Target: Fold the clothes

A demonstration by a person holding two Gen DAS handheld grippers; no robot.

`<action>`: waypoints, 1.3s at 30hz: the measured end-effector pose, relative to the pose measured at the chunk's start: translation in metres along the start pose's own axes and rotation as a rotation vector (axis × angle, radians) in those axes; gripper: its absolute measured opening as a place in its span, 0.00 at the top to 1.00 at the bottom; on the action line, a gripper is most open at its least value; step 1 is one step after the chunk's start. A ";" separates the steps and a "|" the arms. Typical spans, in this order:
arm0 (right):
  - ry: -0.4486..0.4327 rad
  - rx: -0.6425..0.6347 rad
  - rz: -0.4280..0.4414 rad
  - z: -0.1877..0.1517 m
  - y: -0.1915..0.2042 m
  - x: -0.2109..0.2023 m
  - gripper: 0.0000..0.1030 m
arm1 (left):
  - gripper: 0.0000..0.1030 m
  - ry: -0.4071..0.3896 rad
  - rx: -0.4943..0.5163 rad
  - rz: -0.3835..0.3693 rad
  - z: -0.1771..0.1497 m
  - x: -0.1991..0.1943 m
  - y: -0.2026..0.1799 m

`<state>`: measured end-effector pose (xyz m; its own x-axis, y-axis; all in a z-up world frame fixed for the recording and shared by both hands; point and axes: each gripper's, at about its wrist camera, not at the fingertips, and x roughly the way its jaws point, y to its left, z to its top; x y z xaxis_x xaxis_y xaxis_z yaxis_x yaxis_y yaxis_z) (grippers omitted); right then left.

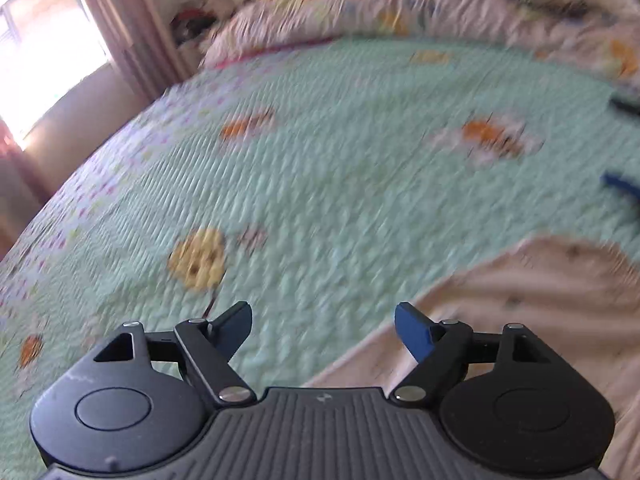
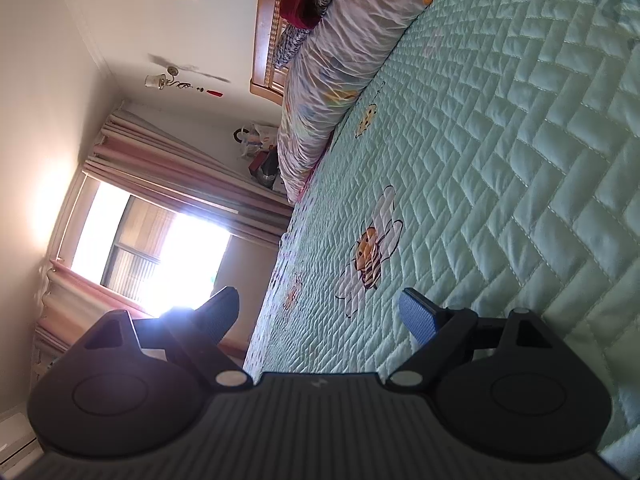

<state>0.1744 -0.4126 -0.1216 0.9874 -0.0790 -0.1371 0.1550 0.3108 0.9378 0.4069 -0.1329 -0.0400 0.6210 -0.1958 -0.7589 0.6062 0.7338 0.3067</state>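
Observation:
A pale pink garment (image 1: 540,308) lies flat on the mint green quilted bedspread (image 1: 320,160) at the lower right of the blurred left wrist view. My left gripper (image 1: 324,324) hovers over the garment's left edge, open, with nothing between its fingers. A blue strip (image 1: 620,186) and a dark strip (image 1: 626,106) at the right edge are too blurred to identify. In the right wrist view, which is rolled on its side, my right gripper (image 2: 320,316) is open and empty just above the bedspread (image 2: 500,160). No garment shows there.
A rumpled pale duvet (image 1: 400,12) (image 2: 320,80) lies along the head of the bed by a wooden headboard (image 2: 266,40). A bright window with pink curtains (image 2: 160,248) stands beyond the bed's far side, with clutter (image 2: 260,152) in the corner.

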 end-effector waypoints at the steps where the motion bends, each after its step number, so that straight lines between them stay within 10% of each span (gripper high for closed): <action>1: 0.001 -0.001 0.001 0.000 0.000 0.000 0.15 | 0.24 0.027 0.005 0.010 -0.004 0.007 0.002; 19: 0.016 -0.050 -0.010 -0.005 0.006 0.005 0.13 | 0.19 0.144 -0.164 -0.304 -0.028 0.043 0.040; 22: 0.018 -0.053 -0.010 -0.004 0.006 0.005 0.12 | 0.33 0.142 -0.132 -0.306 -0.025 0.037 0.035; 30: 0.021 -0.056 -0.009 -0.003 0.006 0.005 0.12 | 0.92 0.100 0.062 -0.227 -0.020 0.014 -0.013; 39: 0.027 -0.046 -0.004 -0.002 0.005 0.003 0.12 | 0.97 -0.005 0.168 0.005 -0.001 0.007 -0.027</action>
<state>0.1783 -0.4095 -0.1176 0.9872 -0.0553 -0.1497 0.1595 0.3537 0.9216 0.3942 -0.1537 -0.0546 0.6269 -0.1960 -0.7541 0.6772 0.6156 0.4030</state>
